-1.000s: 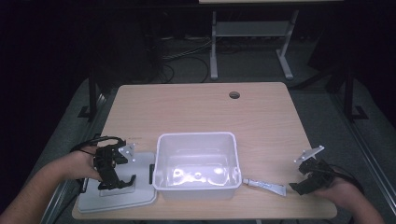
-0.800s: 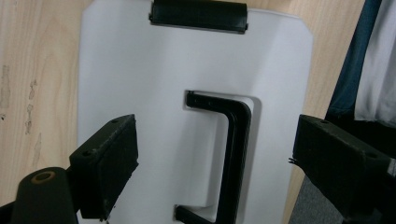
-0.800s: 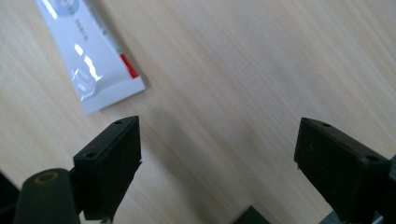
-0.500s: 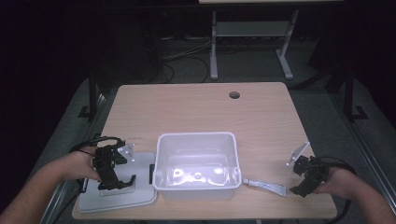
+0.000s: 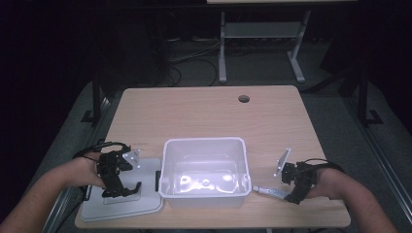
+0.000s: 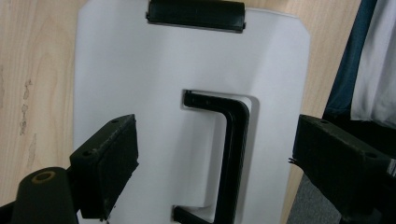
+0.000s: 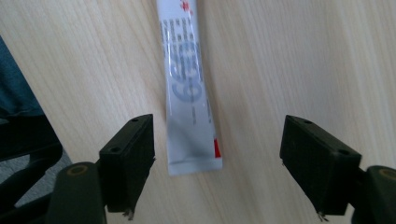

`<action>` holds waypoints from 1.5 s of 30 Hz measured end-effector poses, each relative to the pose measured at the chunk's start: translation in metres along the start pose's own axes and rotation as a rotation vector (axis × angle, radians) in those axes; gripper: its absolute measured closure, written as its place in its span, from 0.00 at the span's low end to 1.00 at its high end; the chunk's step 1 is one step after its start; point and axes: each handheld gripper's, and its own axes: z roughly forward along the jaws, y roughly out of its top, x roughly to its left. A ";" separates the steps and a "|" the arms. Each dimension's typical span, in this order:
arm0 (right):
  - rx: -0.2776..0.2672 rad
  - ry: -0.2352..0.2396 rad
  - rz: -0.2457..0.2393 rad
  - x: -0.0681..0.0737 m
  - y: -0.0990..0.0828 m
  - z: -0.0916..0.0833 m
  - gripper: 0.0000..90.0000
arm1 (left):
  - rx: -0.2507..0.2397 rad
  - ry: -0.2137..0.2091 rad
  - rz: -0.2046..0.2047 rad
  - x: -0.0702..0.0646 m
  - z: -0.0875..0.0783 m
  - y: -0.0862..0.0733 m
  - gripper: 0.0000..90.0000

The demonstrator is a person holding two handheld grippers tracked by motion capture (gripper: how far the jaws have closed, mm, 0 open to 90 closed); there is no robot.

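- My right gripper [image 5: 291,187] hangs over the crimped end of the tube [image 7: 189,88], jaws apart and just now narrowing; the tube lies between them, untouched.
- The tube lies flat on the table [image 5: 204,111] near its front edge, cap end just beside the white bin [image 5: 204,172].
- My left gripper [image 5: 119,182] hovers wide open over the lid [image 6: 140,70], straddling its black handle [image 6: 231,154].
- Bare table stretches behind the bin.

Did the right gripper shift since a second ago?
Yes. The right gripper has slid left toward the clear plastic bin. It now straddles the flat end of the white squeeze tube, its fingers closing in but not yet touching it.
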 end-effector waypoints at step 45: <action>0.037 0.052 -0.153 0.008 0.034 0.020 0.79 | 0.013 -0.018 -0.015 0.001 0.008 -0.003 0.15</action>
